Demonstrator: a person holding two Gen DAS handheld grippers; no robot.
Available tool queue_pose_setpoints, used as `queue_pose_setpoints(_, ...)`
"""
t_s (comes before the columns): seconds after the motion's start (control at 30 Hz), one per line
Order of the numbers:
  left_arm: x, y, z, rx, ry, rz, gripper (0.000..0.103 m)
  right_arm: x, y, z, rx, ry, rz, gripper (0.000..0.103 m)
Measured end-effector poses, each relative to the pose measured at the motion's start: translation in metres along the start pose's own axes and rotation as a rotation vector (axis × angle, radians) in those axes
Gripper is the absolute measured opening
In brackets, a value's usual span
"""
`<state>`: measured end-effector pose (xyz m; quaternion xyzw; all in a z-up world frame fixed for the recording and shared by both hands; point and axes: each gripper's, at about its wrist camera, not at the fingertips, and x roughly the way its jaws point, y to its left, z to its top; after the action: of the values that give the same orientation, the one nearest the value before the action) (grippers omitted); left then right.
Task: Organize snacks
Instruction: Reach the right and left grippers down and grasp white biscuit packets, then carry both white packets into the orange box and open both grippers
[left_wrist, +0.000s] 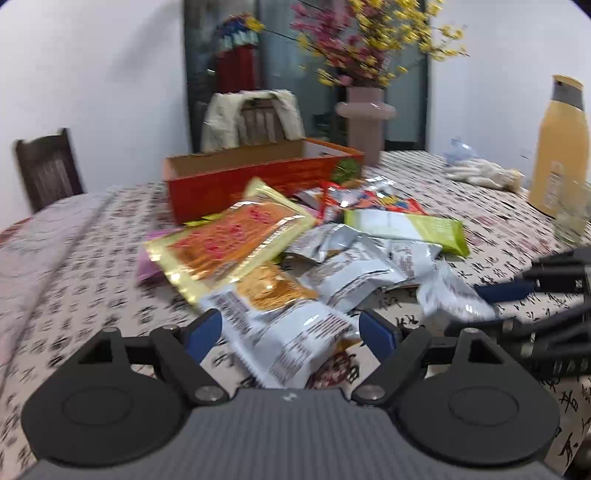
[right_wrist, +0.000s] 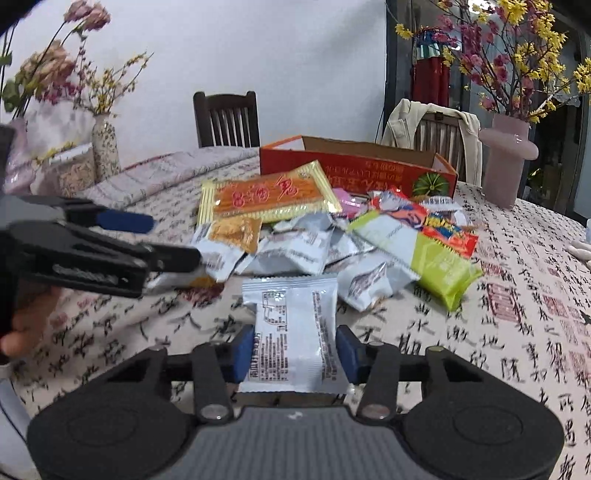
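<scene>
On a patterned tablecloth (right_wrist: 517, 295): one orange box (right_wrist: 354, 166), one gold-and-orange packet (right_wrist: 269, 195), one green packet (right_wrist: 436, 258), two pink vases (right_wrist: 508, 158) of flowers, two chairs (right_wrist: 225, 118), one yellow bottle (left_wrist: 557, 147), and several silver packets (right_wrist: 295, 325)

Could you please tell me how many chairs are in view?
2: a dark wooden chair beyond the left end of the orange box, and a jacket-draped chair behind its right end. Others may lie out of view.

Far beyond my tongs I see a pink vase (left_wrist: 364, 118) of flowers, a draped chair (right_wrist: 437, 127), and to the right a yellow bottle (left_wrist: 559, 147).
</scene>
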<state>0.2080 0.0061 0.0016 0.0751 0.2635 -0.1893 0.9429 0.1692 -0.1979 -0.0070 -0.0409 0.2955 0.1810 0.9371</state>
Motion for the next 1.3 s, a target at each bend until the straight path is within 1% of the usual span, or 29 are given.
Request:
queue_pose_setpoints(0.07, 0.013, 0.002, 0.001, 0.007, 0.024, -0.067, 0.085, 0.002, -0.007, 0.007, 0.021, -0.008, -0.005, 0.042)
queue_pose_setpoints(0.1, 0.019, 0.004, 0.001, -0.004, 0.043, -0.076, 0.083, 0.003, -0.011, 0.010, 0.027, -0.010, -0.010, 0.042)
queue_pose_setpoints(0.17, 0.025, 0.007, 0.000, -0.032, 0.079, -0.107, 0.071, 0.006, -0.018, 0.017, 0.039, -0.013, -0.021, 0.042)
queue_pose_setpoints(0.2, 0.026, 0.008, 0.000, -0.042, 0.093, -0.114, 0.060, 0.008, -0.021, 0.019, 0.042, -0.012, -0.024, 0.042)
queue_pose_setpoints(0.27, 0.024, 0.008, -0.003, -0.067, 0.111, -0.127, 0.058, 0.011, -0.027, 0.023, 0.048, -0.011, -0.024, 0.042)
queue_pose_setpoints(0.4, 0.019, 0.002, -0.004, -0.095, 0.132, -0.100, 0.056, 0.018, -0.037, 0.029, 0.061, -0.011, -0.014, 0.042)
queue_pose_setpoints(0.47, 0.016, 0.000, -0.004, -0.119, 0.140, -0.101, 0.054, 0.022, -0.040, 0.031, 0.062, -0.007, -0.010, 0.042)
queue_pose_setpoints(0.57, 0.008, -0.005, -0.003, -0.135, 0.125, -0.086, 0.050, 0.025, -0.042, 0.034, 0.060, -0.010, -0.001, 0.042)
queue_pose_setpoints(0.7, -0.007, -0.008, 0.010, -0.156, 0.086, -0.060, 0.049, 0.021, -0.045, 0.040, 0.064, -0.026, 0.007, 0.041)
queue_pose_setpoints(0.87, -0.020, 0.001, 0.040, -0.182, 0.037, 0.002, 0.049, 0.006, -0.055, 0.050, 0.065, -0.069, 0.001, 0.041)
queue_pose_setpoints(1.07, -0.012, 0.011, 0.085, -0.190, 0.002, 0.074, 0.049, -0.009, -0.075, 0.078, 0.056, -0.125, -0.014, 0.041)
queue_pose_setpoints(1.2, -0.001, 0.022, 0.110, -0.208, -0.023, 0.099, 0.049, -0.005, -0.089, 0.100, 0.070, -0.145, -0.012, 0.041)
queue_pose_setpoints(1.3, 0.013, 0.034, 0.131, -0.212, -0.036, 0.124, 0.049, 0.007, -0.101, 0.118, 0.068, -0.144, -0.014, 0.041)
